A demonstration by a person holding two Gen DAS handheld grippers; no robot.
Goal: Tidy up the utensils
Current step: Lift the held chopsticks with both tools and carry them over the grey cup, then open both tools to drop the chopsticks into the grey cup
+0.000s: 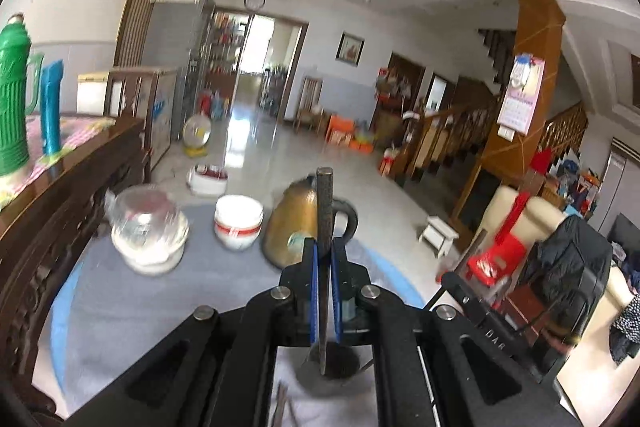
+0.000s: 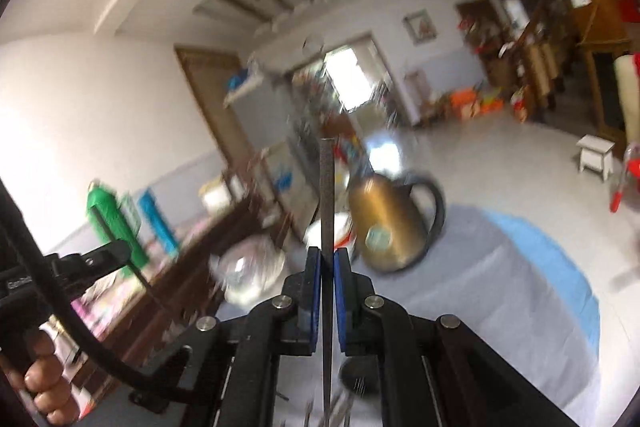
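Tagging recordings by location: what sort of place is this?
Most likely the main room of a home: a table with a kettle and bowls, a wooden staircase, and a wall calendar.

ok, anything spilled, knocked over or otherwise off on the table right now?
Nothing stands out. The kettle, the stacked bowls and the clear lidded container all stand upright on the grey tablecloth, with no visible spill. Each gripper, left and right, is shut on a thin dark utensil handle. Both views are motion-blurred, so small flaws could be missed.
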